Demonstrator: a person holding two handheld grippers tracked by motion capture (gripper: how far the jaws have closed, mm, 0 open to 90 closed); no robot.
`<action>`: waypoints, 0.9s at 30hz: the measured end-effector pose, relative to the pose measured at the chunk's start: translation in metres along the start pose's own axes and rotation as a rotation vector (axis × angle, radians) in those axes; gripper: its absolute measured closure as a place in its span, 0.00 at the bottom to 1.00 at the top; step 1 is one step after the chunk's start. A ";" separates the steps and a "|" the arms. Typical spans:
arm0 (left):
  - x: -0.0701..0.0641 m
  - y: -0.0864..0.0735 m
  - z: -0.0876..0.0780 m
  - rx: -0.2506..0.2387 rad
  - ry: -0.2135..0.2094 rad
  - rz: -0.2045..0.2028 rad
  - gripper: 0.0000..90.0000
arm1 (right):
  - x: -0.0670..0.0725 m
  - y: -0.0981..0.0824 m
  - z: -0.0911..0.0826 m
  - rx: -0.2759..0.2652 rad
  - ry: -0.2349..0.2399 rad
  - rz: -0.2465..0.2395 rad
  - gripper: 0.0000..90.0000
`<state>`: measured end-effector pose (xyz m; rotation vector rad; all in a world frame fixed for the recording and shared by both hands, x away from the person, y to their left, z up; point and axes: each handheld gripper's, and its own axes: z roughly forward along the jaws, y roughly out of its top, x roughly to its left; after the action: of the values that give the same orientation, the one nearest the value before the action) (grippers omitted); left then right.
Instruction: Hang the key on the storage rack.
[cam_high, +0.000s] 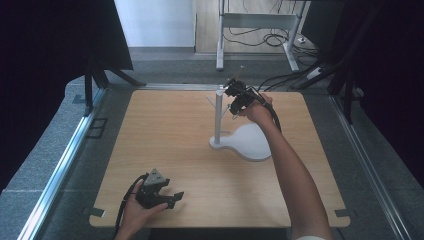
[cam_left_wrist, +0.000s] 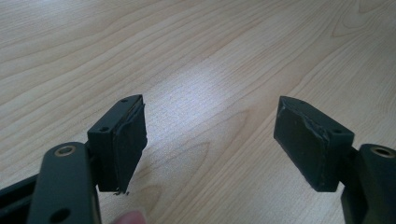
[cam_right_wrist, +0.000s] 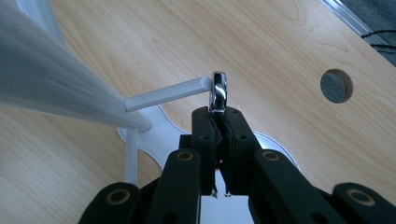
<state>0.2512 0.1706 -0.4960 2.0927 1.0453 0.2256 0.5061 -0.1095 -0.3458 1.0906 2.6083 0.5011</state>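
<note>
The right gripper is clamping a silver ring at its 12 o'clock, touching the white peg tip. The left gripper is resting wide open, holding nothing.

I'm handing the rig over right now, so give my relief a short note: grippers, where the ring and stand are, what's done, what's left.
Right gripper: shut on the ring, held up at the tip of a peg on the white stand.
Left gripper: open, holding nothing, low over the table at the near edge.
Done: ring picked up and brought to the peg.
Left: the ring does not look threaded on yet; probably slide it over the peg, then release.
</note>
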 end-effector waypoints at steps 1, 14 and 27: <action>0.000 0.000 0.000 -0.001 -0.001 -0.002 0.29 | 0.001 0.001 0.001 0.000 -0.003 0.000 0.94; 0.000 0.000 0.000 0.002 -0.001 0.001 0.29 | 0.012 0.002 0.002 -0.009 -0.012 -0.008 0.94; -0.002 0.000 0.004 0.012 -0.003 0.006 0.29 | 0.014 -0.011 0.001 -0.028 0.041 0.020 0.85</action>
<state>0.2512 0.1668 -0.4983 2.1063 1.0411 0.2197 0.4901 -0.1061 -0.3526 1.1102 2.6194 0.5687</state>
